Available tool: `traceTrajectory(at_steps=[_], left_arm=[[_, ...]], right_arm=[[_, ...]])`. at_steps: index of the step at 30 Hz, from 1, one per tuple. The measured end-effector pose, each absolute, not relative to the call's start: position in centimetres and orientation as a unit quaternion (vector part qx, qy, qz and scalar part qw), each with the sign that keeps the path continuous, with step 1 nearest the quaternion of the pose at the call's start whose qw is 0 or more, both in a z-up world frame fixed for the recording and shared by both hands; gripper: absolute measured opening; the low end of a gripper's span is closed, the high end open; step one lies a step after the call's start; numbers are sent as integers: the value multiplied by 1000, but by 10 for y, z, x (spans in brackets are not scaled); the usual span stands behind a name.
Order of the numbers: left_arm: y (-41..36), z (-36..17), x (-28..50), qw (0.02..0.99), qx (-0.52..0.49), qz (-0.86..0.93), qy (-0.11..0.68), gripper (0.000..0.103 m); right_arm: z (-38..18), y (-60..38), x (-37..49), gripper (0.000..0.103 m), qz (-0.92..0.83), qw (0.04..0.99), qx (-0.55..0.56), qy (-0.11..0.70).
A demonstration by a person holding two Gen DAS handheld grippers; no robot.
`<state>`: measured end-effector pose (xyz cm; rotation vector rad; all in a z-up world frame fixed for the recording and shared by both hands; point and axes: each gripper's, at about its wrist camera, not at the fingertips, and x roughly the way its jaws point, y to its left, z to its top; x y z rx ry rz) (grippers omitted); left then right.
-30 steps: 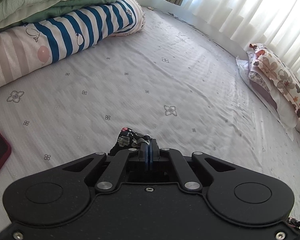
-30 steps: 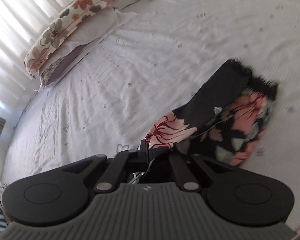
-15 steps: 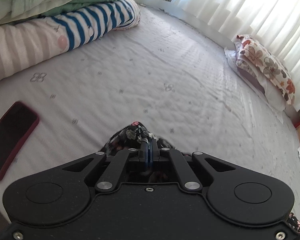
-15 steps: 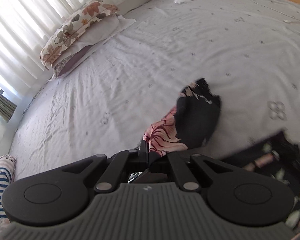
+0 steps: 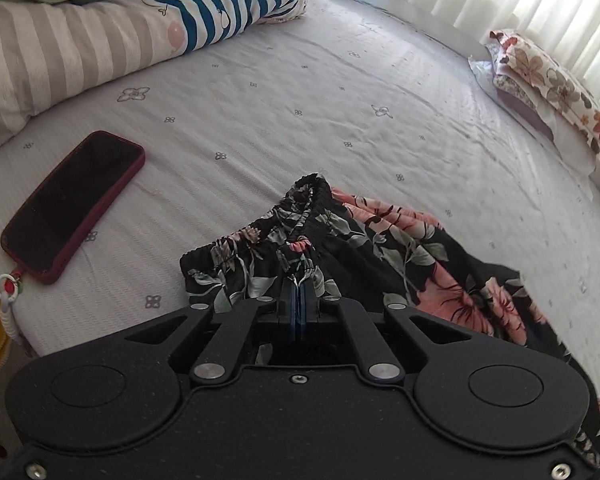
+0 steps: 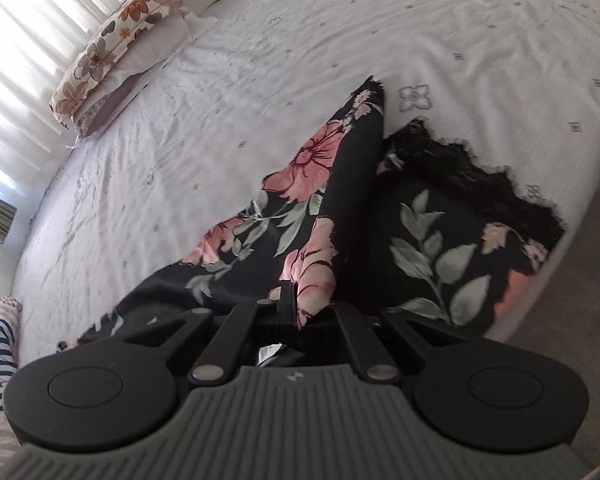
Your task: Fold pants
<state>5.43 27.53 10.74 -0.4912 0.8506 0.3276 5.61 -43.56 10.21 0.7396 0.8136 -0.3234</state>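
Black floral pants (image 5: 340, 248) lie on the bed (image 5: 340, 100); in the left wrist view the left gripper (image 5: 299, 292) pinches the elastic waistband, likely to anchor that end (a phone (image 5: 72, 204) lies well clear). Right wrist view: right gripper (image 6: 296, 304) clamps the fabric, seemingly to spread the legs flat.

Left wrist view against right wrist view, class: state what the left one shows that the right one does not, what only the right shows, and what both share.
Only the left wrist view shows the phone in a red case lying on the bed, the elastic waistband of the pants, and the left gripper shut on that fabric.

Only the right wrist view shows the frayed leg hems near the bed's edge, and the right gripper shut on the cloth.

Both show the floral pants, the grey bedsheet, the flowered pillow and the striped bedding.
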Motion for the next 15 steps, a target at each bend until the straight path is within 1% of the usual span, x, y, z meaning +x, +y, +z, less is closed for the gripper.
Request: traceTrajectory(at_steps=[4,6,7,9,10,11,13,14,15], left_arm=[[272,101,51,867,-213,174,415,3],[275,96,50,866,-201,191,417,3],[277,94,50,864,-194,202,418,4],[279,87,50,862,-177,219,422,4],[280,83,50,859,-173,223,428,5],[281,80,49,856,-175,223,433,5],[282,73,48,852,-184,213,441,7],[282,72,47,852,-185,211,442,9],[281,70,47,852,-183,210,442,9]], right_arm=[[88,-436,42,3,-158,834,355,392],[79,-437,38,6,-149,831,356,401],[76,-436,36,19,-140,831,356,403],[73,-433,32,28,-131,835,350,404],[74,-430,29,43,-126,840,340,403],[76,-428,26,51,-122,846,332,400],[82,-423,21,54,-113,855,314,397],[85,-420,19,59,-111,858,305,397],[90,-419,16,60,-109,863,296,396]])
